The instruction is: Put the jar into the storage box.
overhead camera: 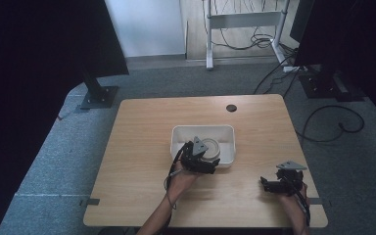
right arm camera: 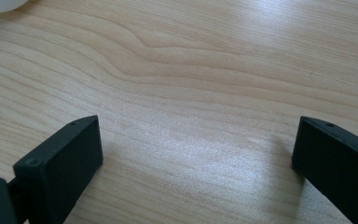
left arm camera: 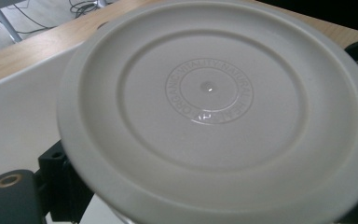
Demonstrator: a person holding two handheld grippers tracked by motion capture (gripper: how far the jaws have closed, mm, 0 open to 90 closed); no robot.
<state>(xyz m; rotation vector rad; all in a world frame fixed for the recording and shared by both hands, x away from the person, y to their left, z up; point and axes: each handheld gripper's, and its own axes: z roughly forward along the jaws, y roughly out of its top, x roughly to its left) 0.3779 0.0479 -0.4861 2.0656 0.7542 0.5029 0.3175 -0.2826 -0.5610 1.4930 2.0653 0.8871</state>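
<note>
A round white dish (overhead camera: 212, 148) with a raised ring and embossed lettering on its face (left arm camera: 208, 91) sits tilted over the near part of a white rectangular bin (overhead camera: 227, 130). My left gripper (overhead camera: 201, 160) is at the bin's near rim, shut on the dish; one black finger (left arm camera: 58, 179) shows under its lower left edge. My right gripper (overhead camera: 268, 185) rests low over bare wood near the table's front right corner. In the right gripper view it stands open (right arm camera: 196, 154), with nothing but wood grain between its fingers (right arm camera: 63, 161).
The wooden table (overhead camera: 142, 147) has a dark cable hole (overhead camera: 231, 107) near its far edge. Black stands (overhead camera: 98, 95) and loose cables (overhead camera: 333, 127) lie on the grey floor around it. A white rounded edge (right arm camera: 0, 4) shows in the right gripper view's corner.
</note>
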